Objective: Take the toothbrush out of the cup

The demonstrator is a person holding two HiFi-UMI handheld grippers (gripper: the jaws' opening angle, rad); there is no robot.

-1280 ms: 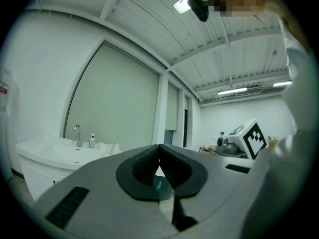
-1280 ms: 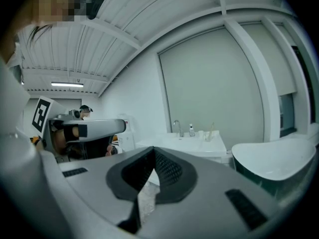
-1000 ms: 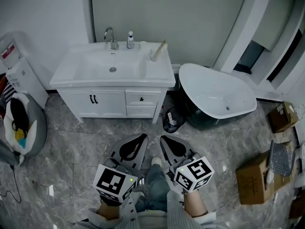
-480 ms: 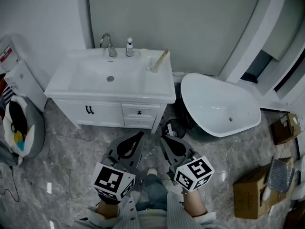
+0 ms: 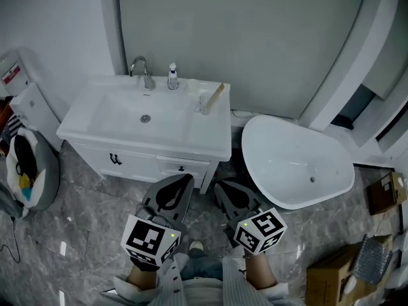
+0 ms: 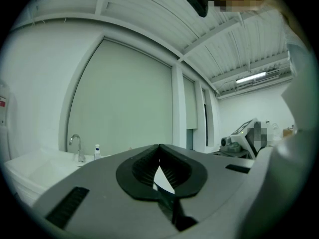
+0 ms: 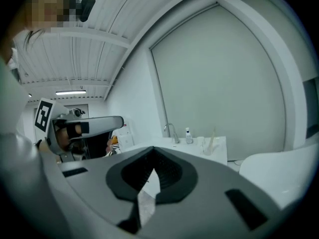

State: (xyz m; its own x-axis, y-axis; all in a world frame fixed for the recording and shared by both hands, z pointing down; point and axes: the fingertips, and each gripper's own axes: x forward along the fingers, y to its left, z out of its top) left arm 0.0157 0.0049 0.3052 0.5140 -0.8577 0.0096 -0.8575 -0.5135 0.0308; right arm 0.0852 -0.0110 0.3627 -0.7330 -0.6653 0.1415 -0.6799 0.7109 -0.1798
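Head view: one toothbrush (image 5: 215, 97) leaning in one cup (image 5: 201, 103), probably clear

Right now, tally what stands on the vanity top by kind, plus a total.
Faucet: 1
Pump bottle: 1
Cup: 1
Toothbrush: 1, leaning in the cup
Total: 4. A pale thing behind the cup is too small to name.

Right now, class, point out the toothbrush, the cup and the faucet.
toothbrush (image 5: 217, 94), head view, middle of its leaning handle.
cup (image 5: 203, 105), head view, its clear side wall.
faucet (image 5: 147, 79), head view, its upright stem.
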